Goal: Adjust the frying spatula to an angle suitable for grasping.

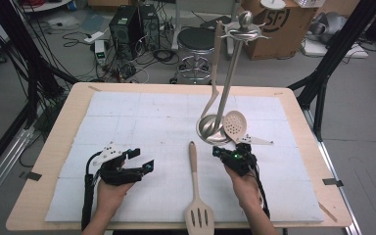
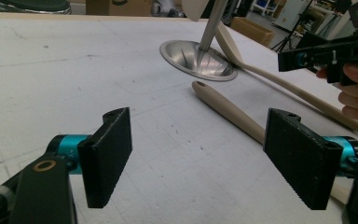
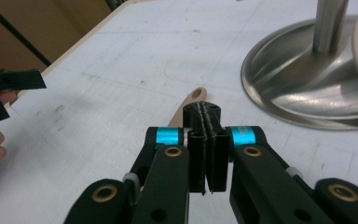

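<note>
The right claw is pressed together, empty, above the beige slotted spatula's handle — left claw spread, waiting near the worktop's front edge.

Slotted spatula lies mid-counter, handle pointing away. Utensil stand behind it, to the right; skimmer just right of the stand's base. Left gripper left of the spatula, right gripper right of it.
</note>
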